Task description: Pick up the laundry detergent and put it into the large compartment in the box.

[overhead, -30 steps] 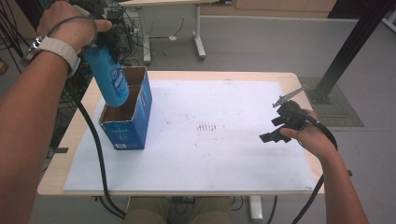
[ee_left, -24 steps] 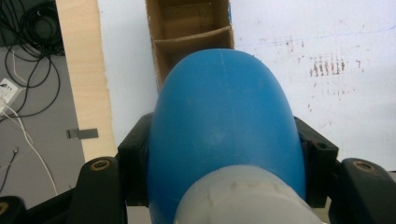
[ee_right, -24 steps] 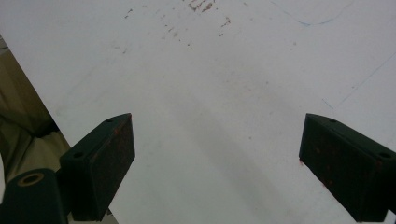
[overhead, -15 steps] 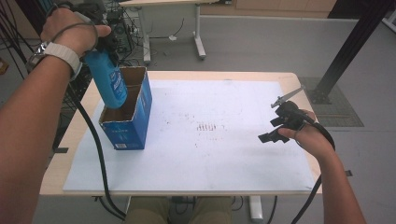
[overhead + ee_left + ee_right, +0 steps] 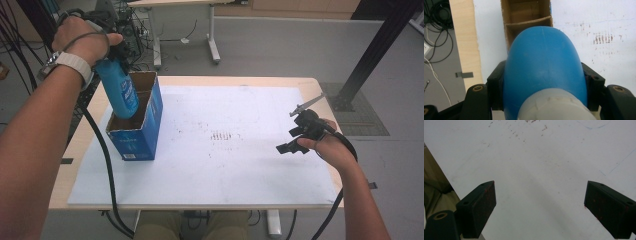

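A blue bottle [image 5: 120, 92] with a pale grey cap end [image 5: 554, 106] hangs bottom-down over an open blue cardboard box [image 5: 136, 131], its lower end dipping into the box's near compartment. My left gripper [image 5: 111, 56] is shut on the bottle near its top; in the left gripper view both black pads [image 5: 495, 87] press its sides, and the box's divided inside [image 5: 526, 15] lies beyond. My right gripper [image 5: 295, 140] rests at the right of the table, open, with nothing between its pads [image 5: 482, 202] and the white sheet below.
A white sheet [image 5: 225, 145] covers the wooden table [image 5: 310, 85]. A black cable [image 5: 102, 150] trails off the left edge. A black post [image 5: 372, 50] and its floor mat stand at the far right; another desk's legs [image 5: 212, 35] stand behind.
My left hand has brought the bottle lower, and its base now sits inside the box's opening. The right hand has stayed where it was.
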{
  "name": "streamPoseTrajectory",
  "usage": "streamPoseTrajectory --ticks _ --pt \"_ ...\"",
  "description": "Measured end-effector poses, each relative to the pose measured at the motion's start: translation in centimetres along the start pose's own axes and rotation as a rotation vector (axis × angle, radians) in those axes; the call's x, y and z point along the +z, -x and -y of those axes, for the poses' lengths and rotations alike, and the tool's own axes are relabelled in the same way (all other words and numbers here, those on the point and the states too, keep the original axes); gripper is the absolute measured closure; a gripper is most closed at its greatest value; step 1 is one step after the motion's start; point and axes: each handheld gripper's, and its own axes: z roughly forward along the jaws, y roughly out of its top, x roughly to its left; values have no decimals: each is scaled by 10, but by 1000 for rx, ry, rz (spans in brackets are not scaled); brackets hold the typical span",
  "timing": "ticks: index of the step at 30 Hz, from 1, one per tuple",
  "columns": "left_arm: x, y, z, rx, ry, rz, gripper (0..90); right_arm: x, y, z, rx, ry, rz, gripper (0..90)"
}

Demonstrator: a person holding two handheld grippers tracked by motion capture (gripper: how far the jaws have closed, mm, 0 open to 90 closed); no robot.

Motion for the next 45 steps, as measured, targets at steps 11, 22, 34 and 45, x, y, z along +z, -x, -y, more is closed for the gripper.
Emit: streamPoseTrajectory --ticks 11,22,34,45 --pt "15 -1 -3 5 -8 -6 373 0 1 2 8 1 3 104" --pt "32 -2 -8 11 -20 -1 373 2 2 6 19 1 1 104" --pt "46 -4 -9 10 -26 1 373 2 2 10 27 2 3 104" --pt "61 -8 -8 16 -25 1 373 3 3 13 31 2 3 104"
